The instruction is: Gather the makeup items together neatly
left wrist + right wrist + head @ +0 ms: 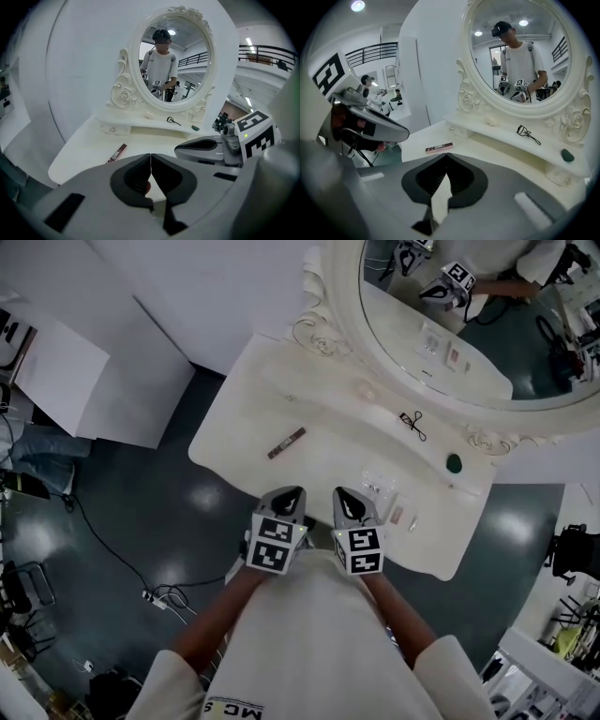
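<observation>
Nothing looks gathered yet from where I sit. Furthest left on the white surface [244,418] lies a slim brown stick [287,442], alone and well apart from the rest. My left claw [286,501] hovers over the near edge, clenched with nothing in it. Just beside it, my right claw [352,505] is likewise clenched and empty. Just right of that lie small pale packets [392,501], close together. Further back, on the raised shelf [328,395] under the mirror [422,334], sits an eyelash curler [412,423], with a green piece [455,463] at the far right. I judge all the collecting remains to be done.
</observation>
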A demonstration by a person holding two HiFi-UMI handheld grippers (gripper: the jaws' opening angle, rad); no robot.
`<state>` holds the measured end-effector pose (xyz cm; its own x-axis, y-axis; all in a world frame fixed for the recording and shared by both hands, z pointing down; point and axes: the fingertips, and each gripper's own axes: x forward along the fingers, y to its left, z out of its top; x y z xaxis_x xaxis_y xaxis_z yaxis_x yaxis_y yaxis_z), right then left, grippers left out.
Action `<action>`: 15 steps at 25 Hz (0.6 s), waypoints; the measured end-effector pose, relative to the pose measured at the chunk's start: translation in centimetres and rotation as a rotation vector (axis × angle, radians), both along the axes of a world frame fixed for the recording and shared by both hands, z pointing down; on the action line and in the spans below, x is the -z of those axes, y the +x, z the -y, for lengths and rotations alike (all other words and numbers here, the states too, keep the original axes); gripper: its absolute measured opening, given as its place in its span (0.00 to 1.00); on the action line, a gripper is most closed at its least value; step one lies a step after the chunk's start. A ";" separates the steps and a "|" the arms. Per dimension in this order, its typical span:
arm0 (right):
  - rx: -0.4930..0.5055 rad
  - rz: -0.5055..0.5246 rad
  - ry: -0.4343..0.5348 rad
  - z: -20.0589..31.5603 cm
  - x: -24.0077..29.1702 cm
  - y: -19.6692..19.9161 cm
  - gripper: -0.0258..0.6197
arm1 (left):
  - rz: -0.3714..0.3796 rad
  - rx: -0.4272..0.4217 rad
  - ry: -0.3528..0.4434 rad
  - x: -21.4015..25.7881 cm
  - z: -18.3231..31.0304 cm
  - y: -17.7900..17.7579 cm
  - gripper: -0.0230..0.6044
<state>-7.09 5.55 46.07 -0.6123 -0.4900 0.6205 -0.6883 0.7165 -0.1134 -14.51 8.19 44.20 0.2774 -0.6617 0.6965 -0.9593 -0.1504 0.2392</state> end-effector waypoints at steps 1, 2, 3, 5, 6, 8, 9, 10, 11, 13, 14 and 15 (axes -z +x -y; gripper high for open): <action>0.005 0.004 -0.004 0.0 0.0 -0.4 0.04 | 0.001 0.006 0.000 -0.1 -0.1 -0.4 0.05; 0.012 0.005 -0.006 0.0 -0.1 -0.8 0.04 | 0.002 0.012 0.001 -0.3 -0.1 -0.8 0.05; 0.019 0.003 -0.004 0.0 -0.2 -1.1 0.04 | 0.004 0.019 0.002 -0.4 -0.1 -1.2 0.05; 0.034 0.000 -0.004 0.0 -0.5 -1.6 0.04 | 0.012 0.031 0.006 -0.5 -0.1 -2.0 0.05; 0.042 0.000 -0.006 0.0 -0.5 -1.9 0.04 | 0.016 0.036 0.009 -0.5 -0.1 -2.3 0.05; 0.058 0.001 -0.009 -0.1 -0.6 -2.6 0.04 | 0.019 0.041 0.015 -0.5 0.0 -2.8 0.05; 0.066 0.001 -0.011 -0.1 -0.6 -2.9 0.04 | 0.019 0.040 0.018 -0.6 0.0 -3.1 0.05; 0.075 0.000 -0.012 -0.1 -0.7 -3.2 0.04 | 0.020 0.038 0.021 -0.8 0.1 -3.3 0.05; 0.083 -0.001 -0.013 -0.1 -0.8 -3.6 0.04 | 0.024 0.037 0.024 -1.0 0.1 -3.6 0.06; 0.099 -0.005 -0.017 -0.1 -1.0 -4.2 0.04 | 0.035 0.040 0.027 -1.3 0.3 -4.3 0.06; 0.105 -0.008 -0.020 0.0 -1.1 -4.5 0.04 | 0.038 0.042 0.023 -1.5 0.3 -4.6 0.06; 0.109 -0.010 -0.025 0.0 -1.2 -4.8 0.04 | 0.039 0.044 0.019 -1.7 0.4 -4.9 0.06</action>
